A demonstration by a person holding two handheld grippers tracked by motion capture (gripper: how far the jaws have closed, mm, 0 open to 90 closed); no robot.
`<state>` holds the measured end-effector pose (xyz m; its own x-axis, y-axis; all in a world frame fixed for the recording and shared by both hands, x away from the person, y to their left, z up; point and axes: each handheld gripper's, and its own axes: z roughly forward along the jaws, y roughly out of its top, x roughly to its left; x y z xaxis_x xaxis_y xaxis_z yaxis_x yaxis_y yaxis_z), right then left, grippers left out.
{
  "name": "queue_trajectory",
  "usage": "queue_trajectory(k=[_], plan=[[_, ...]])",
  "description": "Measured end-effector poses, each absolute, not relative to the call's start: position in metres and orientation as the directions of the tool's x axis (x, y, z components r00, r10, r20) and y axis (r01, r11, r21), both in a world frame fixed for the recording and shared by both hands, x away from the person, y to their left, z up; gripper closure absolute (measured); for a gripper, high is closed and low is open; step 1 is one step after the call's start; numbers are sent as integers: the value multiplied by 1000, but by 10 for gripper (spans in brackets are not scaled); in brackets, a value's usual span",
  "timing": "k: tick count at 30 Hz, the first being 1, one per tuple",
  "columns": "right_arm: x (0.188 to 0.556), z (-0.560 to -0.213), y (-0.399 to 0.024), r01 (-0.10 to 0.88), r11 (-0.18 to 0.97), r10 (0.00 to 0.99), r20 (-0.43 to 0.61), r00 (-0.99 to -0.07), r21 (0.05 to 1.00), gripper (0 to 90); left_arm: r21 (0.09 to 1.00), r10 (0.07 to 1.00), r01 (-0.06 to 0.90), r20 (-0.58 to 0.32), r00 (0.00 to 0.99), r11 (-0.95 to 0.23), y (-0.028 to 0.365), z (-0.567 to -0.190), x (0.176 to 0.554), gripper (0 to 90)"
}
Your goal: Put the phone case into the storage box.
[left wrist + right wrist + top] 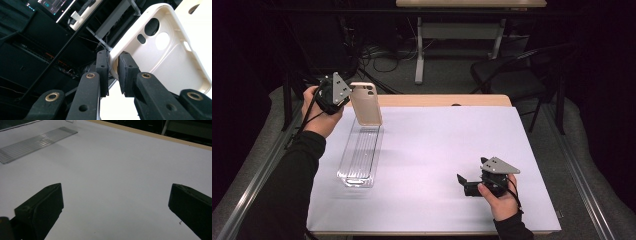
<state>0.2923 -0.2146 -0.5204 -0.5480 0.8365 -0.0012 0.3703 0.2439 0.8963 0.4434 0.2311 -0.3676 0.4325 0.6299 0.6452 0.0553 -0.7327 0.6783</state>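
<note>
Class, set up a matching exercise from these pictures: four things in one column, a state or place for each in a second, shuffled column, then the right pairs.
Things:
1. phone case
2. clear tray
3. left gripper
4. right gripper

States:
A. jaws wide apart, nothing between them
B. lying flat on the white sheet
C. held up in the air above the table
D. pinching a rim

Pairs: 1-C, 2-B, 3-D, 4-A

Phone case cut off at the right edge of the left gripper view, its rim hidden between the pads, clear tray cropped at the upper left of the right gripper view, far room too dark to read
</note>
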Motion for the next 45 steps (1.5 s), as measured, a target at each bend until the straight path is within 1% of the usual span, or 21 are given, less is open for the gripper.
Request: queue_trajectory(k=[12, 21, 45], plan=[[293, -523, -219, 385, 225, 847, 16, -532, 895, 0, 656, 616, 53, 674, 408, -753, 235, -381, 464, 798], [291, -525, -222, 389, 215, 852, 23, -524, 896, 0, 651, 618, 64, 679, 396, -756, 236, -393, 479, 798], [286, -527, -226, 396, 206, 858, 29, -513, 895, 8, 654, 629, 84, 672, 391, -752, 241, -408, 485, 798]])
